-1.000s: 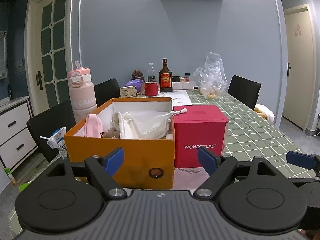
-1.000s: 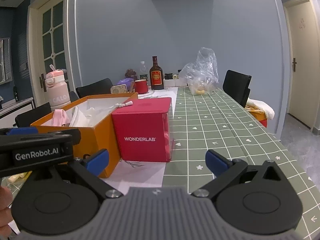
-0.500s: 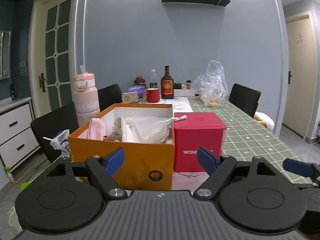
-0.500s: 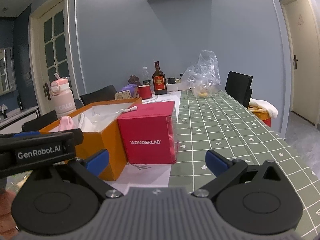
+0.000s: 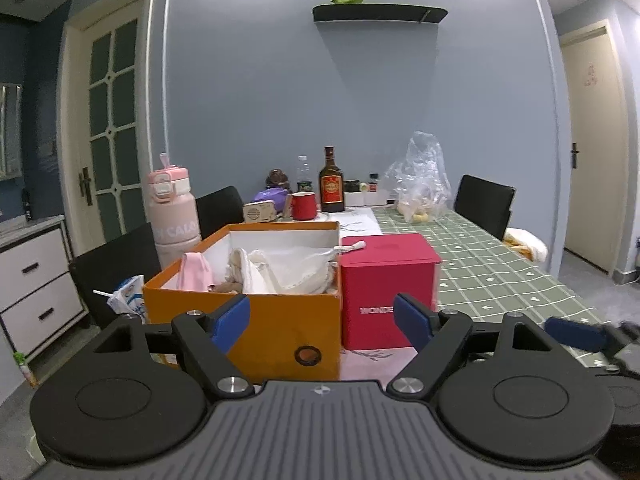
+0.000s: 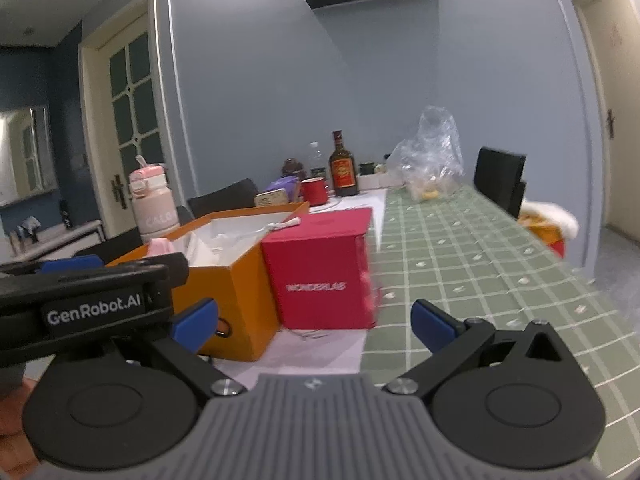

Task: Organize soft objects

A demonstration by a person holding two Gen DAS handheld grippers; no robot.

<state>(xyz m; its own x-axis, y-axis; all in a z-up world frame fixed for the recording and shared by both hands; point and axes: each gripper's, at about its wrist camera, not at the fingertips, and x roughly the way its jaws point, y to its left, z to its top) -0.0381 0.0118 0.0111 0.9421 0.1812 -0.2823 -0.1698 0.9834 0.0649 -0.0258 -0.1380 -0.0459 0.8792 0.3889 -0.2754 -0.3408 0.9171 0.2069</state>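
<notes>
An open orange box (image 5: 248, 328) (image 6: 228, 300) sits on the table near me. It holds soft items: a pink cloth (image 5: 195, 272), white fabric (image 5: 288, 270) and a small brown piece (image 5: 228, 288). A closed red WONDERLAB box (image 5: 386, 280) (image 6: 324, 272) stands against its right side, with a white cord end (image 5: 352, 246) lying on its lid. My left gripper (image 5: 322, 320) is open and empty, held back in front of the orange box. My right gripper (image 6: 314, 324) is open and empty, in front of the red box.
A pink bottle (image 5: 172, 216) and a milk carton (image 5: 128, 300) stand left of the orange box. At the far end are a red mug (image 5: 303, 205), a dark bottle (image 5: 331, 184) and a plastic bag (image 5: 420, 184). Black chairs (image 5: 484, 204) flank the green checked tablecloth (image 5: 500, 272).
Both grippers have drawn back and tilted up, so the boxes sit lower and farther in view. The right wrist view has rolled slightly. Both stayed open.
</notes>
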